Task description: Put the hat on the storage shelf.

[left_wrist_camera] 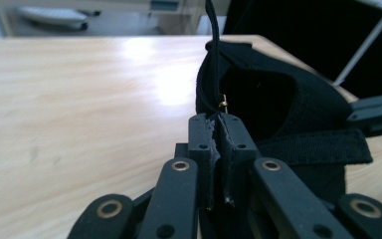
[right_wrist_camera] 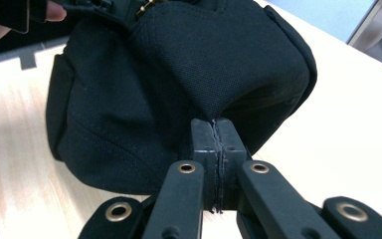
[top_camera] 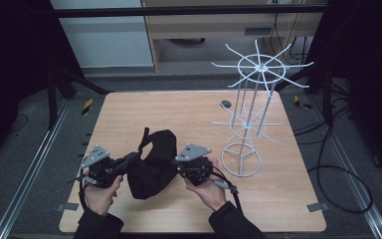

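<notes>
1. Left tongs (left_wrist_camera: pixel 218 130) are pinched shut on the thin black strap (left_wrist_camera: pixel 216 59) of the black bag (top_camera: pixel 153 164), right beside a small brass fitting.
2. Right tongs (right_wrist_camera: pixel 218 137) are clamped tight on a fold of the bag's fabric, at the lower edge of its flap.
3. In the high view the left tongs (top_camera: pixel 132 158) and the right tongs (top_camera: pixel 179 168) flank the bag, each held in a hand.
4. Between the two tongs, the bag sits at the near middle of the wooden bench (top_camera: pixel 189 107), its strap looping upward.
5. To the right on the bench stands a white wire rack (top_camera: pixel 251 104), well apart from the bag.
6. Near the rack's far side lies a small dark object (top_camera: pixel 225 104); what it is cannot be told.
</notes>
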A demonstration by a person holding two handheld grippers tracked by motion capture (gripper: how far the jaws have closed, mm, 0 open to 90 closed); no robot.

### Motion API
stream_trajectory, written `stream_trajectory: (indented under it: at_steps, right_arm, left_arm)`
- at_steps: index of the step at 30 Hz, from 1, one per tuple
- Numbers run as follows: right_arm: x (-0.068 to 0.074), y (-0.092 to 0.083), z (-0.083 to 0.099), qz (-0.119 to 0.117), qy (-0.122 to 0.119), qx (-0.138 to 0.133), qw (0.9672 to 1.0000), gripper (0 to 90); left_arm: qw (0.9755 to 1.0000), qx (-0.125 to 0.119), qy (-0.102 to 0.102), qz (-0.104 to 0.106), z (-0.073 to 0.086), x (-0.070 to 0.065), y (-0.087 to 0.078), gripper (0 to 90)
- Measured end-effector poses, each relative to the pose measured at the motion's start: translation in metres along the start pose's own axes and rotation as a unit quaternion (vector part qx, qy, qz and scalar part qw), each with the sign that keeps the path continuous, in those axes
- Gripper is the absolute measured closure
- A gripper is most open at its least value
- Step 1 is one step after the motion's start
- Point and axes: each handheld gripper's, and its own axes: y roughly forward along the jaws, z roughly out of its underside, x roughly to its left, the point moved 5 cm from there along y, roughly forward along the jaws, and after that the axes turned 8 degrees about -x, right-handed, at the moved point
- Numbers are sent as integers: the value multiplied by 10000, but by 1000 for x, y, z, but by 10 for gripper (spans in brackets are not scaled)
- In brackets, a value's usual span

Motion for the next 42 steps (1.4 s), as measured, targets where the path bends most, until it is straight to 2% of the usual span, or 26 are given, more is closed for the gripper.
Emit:
stream_trajectory:
  at_steps: [3,4,5,6,7,8,10,11,14,15,16,18,19,20,22,23,24,27,28,34,36,38,40,42]
  right_arm:
    - [8,18,-8,53,-147,147,9998,899]
    - [12,26,-13,60,-189,163,9997,898]
    - [12,26,-13,60,-189,163,9997,898]
    - [14,34,-17,120,-260,167,9995,895]
    - [14,34,-17,120,-260,167,9995,895]
    - [16,42,-19,190,-344,121,9992,888]
    - [17,45,-20,215,-364,90,9991,879]
    - [16,50,-22,236,-318,-180,9991,786]
    - [13,51,-21,219,-190,-270,9992,738]
    - [11,51,-19,179,-105,-331,9992,697]
    - [7,49,-12,101,9,-511,9986,642]
    - [3,46,-6,-27,177,-626,9979,612]
    - [3,46,-6,-27,177,-626,9979,612]
    - [-1,46,-1,-137,342,-691,9969,592]
    - [-3,48,2,-249,484,-734,9958,579]
    - [-3,48,2,-249,484,-734,9958,579]
    - [-2,52,3,-370,572,-757,9948,575]
    - [-4,55,2,-421,639,-865,9933,584]
    - [-5,57,2,-490,749,-916,9918,587]
    - [-3,56,2,-644,728,-985,9904,599]
    - [-1,56,1,-742,752,-942,9899,662]
    - [0,57,2,-780,752,-915,9899,678]
    - [-1,57,3,-810,776,-852,9900,750]
    - [0,56,3,-827,759,-864,9899,752]
  left_arm:
    - [9998,51,-66,-183,7,15,-4,844]
    - [9995,46,-25,-305,8,23,-7,843]
    - [9995,46,-25,-305,8,23,-7,842]
    - [9991,60,-6,-416,9,28,-8,842]
    - [9991,60,-6,-416,9,28,-8,842]
    - [9987,61,-30,-509,11,33,-9,843]
    - [9984,89,-54,-559,12,37,-9,843]
    - [9981,130,-151,-592,15,44,-10,845]
    - [9977,152,-209,-632,17,49,-10,845]
    - [9974,167,-219,-662,18,51,-11,845]
    - [9971,169,-241,-697,19,54,-11,845]
    - [9969,165,-222,-732,18,55,-11,845]
    - [9969,165,-222,-732,18,55,-11,845]
    - [9968,156,-223,-748,18,56,-12,845]
    - [9970,148,-217,-733,18,56,-11,845]
    - [9970,148,-217,-733,18,56,-11,845]
    - [9968,172,-177,-763,18,56,-11,845]
    - [9965,188,-175,-790,19,57,-11,845]
    - [9965,179,-197,-797,19,58,-12,845]
    - [9966,202,-181,-775,19,57,-11,845]
    - [9968,211,-138,-765,19,55,-10,846]
    - [9967,218,-118,-777,19,55,-9,846]
    - [9966,220,-145,-775,20,56,-9,846]
    - [9968,210,-167,-759,20,56,-9,845]
